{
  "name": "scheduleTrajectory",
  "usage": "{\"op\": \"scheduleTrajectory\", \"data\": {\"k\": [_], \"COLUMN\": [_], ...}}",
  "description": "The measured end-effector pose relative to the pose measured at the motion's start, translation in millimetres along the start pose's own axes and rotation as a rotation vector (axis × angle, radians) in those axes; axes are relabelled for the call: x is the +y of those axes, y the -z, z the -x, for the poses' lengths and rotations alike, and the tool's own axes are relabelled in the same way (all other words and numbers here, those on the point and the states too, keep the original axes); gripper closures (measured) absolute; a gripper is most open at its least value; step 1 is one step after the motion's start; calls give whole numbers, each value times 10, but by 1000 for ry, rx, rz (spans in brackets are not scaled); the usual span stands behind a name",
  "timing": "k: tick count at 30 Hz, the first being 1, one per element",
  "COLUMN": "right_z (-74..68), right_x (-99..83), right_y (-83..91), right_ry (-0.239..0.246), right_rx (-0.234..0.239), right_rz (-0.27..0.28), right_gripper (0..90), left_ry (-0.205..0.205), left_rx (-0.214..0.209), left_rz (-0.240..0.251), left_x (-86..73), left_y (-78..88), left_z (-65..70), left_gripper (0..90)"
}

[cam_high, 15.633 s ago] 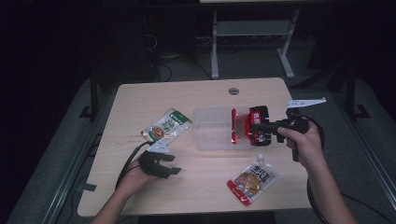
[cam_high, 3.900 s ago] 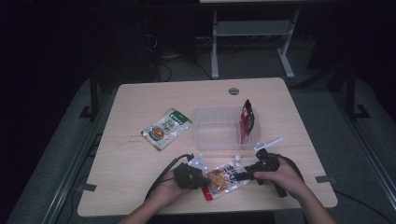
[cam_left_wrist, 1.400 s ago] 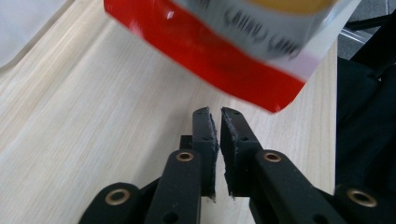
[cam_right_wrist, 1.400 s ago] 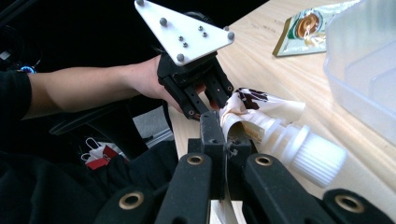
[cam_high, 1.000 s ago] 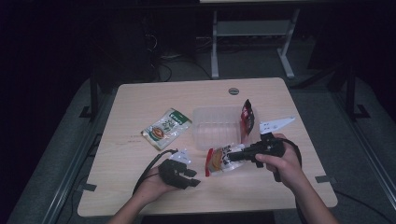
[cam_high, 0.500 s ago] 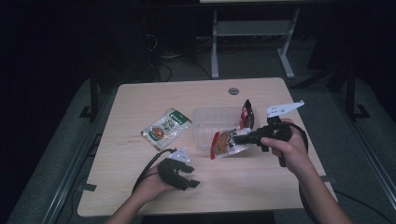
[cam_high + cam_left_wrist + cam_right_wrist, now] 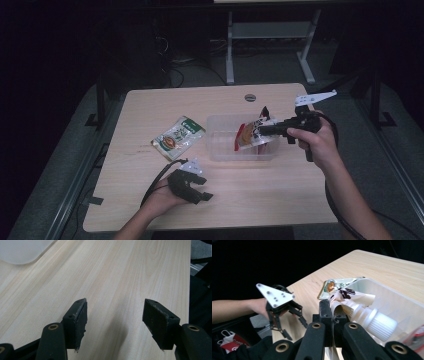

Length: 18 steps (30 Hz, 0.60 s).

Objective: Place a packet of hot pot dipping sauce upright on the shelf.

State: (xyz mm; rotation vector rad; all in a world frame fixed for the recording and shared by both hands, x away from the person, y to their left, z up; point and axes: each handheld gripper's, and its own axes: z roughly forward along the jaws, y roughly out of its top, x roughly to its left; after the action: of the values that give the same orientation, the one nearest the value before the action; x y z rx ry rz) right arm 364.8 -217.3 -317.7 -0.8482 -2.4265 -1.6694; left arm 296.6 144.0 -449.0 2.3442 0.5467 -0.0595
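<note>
Over the clear bin (image 7: 220, 150), your right hand-held gripper (image 7: 262, 130) pinches the spouted pouch (image 7: 248, 135); one pouch is binned, green packet (image 7: 178, 137) remains; left hand-held gripper (image 7: 200, 189) gapes empty.

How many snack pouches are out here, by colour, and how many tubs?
Red and orange pouches: 2, one held by the right gripper over the tub, one standing in the tub
Green pouch: 1
Clear plastic tub: 1
Total: 4

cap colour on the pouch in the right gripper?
White, ribbed screw cap on the spouted pouch; it shows best in the right gripper view.
</note>
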Motion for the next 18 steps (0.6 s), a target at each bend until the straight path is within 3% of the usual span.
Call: {"op": "scheduleTrajectory", "data": {"k": [12,18], "right_z": [199,251], "right_x": [41,18], "right_y": [-74,-151], "right_ry": [-13,-17], "right_rx": [-84,-101], "right_rz": [-57,-75], "right_gripper": [898,898], "left_ry": [-3,-1], "left_rx": [-2,-6], "left_rz": [-12,-10], "left_x": [1,-1], "left_y": [-11,-14], "left_z": [6,9], "left_gripper": [361,361]}}
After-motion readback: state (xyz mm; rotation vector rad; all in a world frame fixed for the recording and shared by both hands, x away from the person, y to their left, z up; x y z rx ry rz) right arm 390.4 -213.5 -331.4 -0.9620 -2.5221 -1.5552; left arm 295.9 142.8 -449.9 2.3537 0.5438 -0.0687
